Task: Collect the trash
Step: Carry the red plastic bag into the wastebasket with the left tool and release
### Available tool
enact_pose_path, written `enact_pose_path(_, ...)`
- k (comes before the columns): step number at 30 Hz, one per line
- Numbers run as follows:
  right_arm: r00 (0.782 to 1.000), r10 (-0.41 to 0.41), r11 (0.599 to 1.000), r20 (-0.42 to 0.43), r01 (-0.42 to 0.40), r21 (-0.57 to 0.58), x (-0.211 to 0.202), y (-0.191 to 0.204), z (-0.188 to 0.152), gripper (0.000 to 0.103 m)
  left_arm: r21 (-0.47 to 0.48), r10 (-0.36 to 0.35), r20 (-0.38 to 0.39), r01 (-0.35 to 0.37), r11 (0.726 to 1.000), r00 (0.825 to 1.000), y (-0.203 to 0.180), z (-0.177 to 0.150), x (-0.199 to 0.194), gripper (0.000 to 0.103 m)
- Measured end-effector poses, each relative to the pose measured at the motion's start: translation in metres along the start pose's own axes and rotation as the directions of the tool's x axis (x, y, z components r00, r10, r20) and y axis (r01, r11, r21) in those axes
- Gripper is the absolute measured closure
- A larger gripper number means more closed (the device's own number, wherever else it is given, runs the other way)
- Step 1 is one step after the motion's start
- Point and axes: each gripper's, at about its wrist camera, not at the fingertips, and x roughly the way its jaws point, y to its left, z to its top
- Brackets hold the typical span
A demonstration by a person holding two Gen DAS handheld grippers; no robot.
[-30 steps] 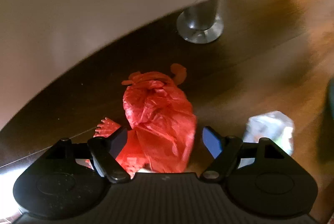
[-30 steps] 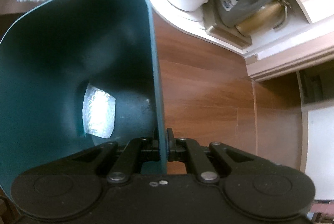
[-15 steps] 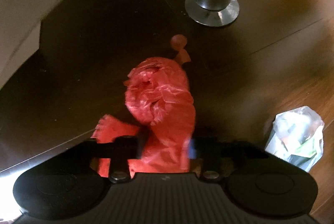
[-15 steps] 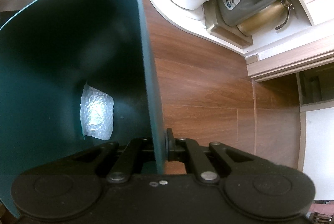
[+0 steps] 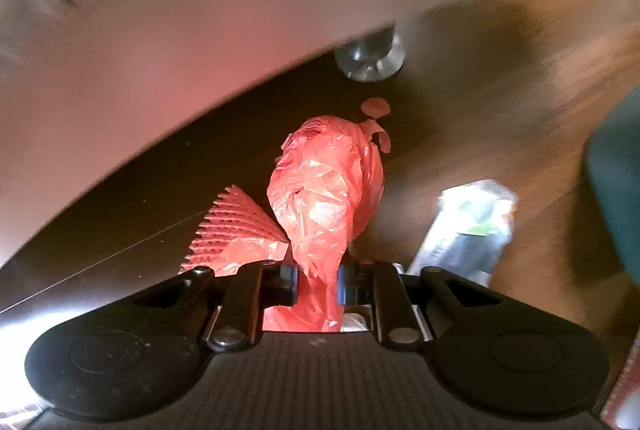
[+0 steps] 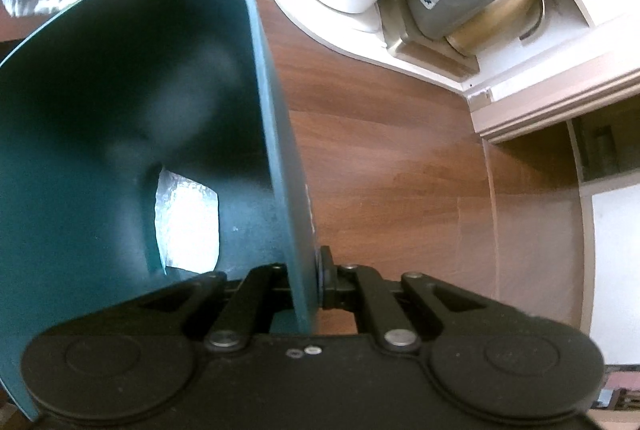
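Left wrist view: my left gripper (image 5: 318, 284) has just been closing and now pinches the neck of the red plastic bag (image 5: 326, 189), which hangs from the jaws over the dark wooden floor (image 5: 500, 117). A red fluted wrapper (image 5: 232, 226) sits at about ten o'clock from the jaws and a crumpled clear wrapper (image 5: 468, 226) at two o'clock, both loose. The chrome furniture foot (image 5: 370, 59) stands at twelve o'clock. In the right wrist view my right gripper (image 6: 306, 288) is clamped on the wall of the teal bin (image 6: 132, 133), with a silvery foil packet (image 6: 186, 226) at its bottom. My worry is that thin plastic slips out of so small a pinch if I swing fast, or snags the pale furniture edge (image 5: 200, 29) overhead.
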Motion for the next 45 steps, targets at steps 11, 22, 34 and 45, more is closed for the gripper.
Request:
enact_pose_path(11,0.998,0.056,0.997,0.014,-0.057,0.061,-0.007,-0.002,-0.007,0.095,-0.003,-0.163,0.125,0.164,0.986,0.979,0.014,0.002,-0.157,0.087)
enact_pose_path(22,0.995,0.093,0.99,0.024,-0.095,0.106,-0.01,-0.007,-0.011,0.092,0.118,-0.353,0.108,0.341,0.933,0.929,-0.055,-0.013,-0.243,0.087)
enact_pose_path(34,0.993,0.116,0.984,0.011,-0.117,0.135,-0.011,-0.013,-0.017,0.092,0.223,-0.367,0.008,0.356,0.907,0.93,-0.15,-0.014,-0.219,0.087)
enact_pose_path(45,0.992,0.126,0.984,0.008,-0.126,0.128,-0.013,-0.013,-0.014,0.092,0.253,-0.335,-0.026,0.33,0.909,0.942,-0.182,-0.002,-0.18,0.087)
